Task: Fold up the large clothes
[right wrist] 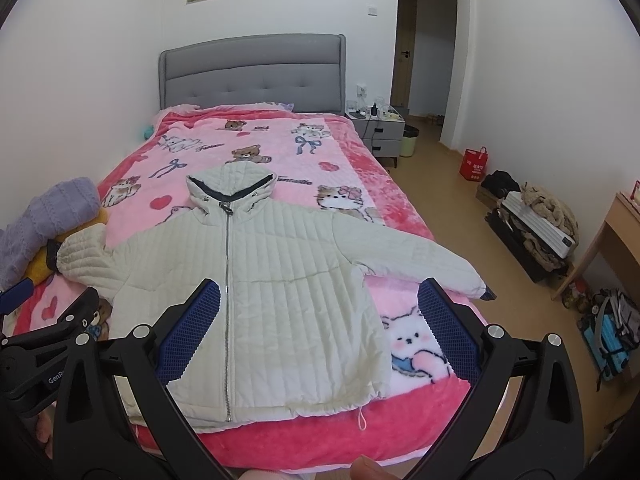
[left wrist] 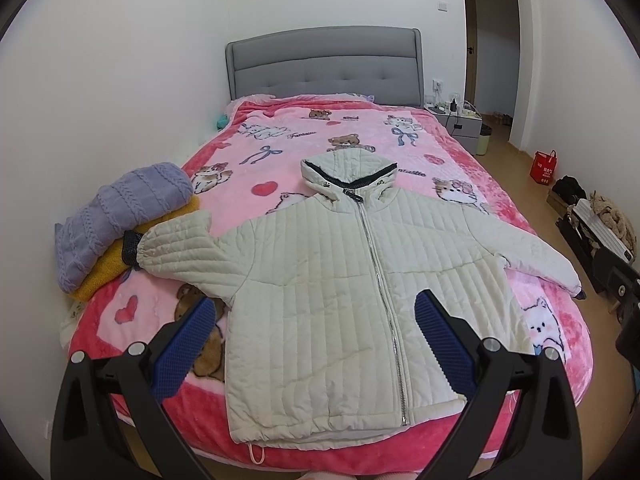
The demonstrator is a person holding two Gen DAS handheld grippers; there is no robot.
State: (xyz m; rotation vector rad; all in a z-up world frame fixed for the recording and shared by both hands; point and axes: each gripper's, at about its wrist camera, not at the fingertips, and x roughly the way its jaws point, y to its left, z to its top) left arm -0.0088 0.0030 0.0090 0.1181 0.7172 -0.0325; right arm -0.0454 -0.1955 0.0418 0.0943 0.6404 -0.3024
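The cream quilted hooded jacket (left wrist: 332,292) is lying flat and face up on the pink cartoon blanket (left wrist: 352,136) covering the bed, zipped closed, hood pointing toward the grey headboard (left wrist: 324,64) and hem sitting at the foot edge. Both sleeves are spreading outward from the jacket. One cuff is touching a folded stack beside the jacket: a lavender knit sweater (left wrist: 120,216) sitting on a mustard one (left wrist: 108,268). The other sleeve is reaching to the blanket's opposite edge.

The left claw (left wrist: 316,344) is hovering above the jacket's lower half, blue pads spread wide, gripping nothing. The right claw (right wrist: 320,332) is hanging over the jacket's hem corner, spread just as wide and empty too. A nightstand (right wrist: 380,128) is standing beside the headboard, well away from the jacket.
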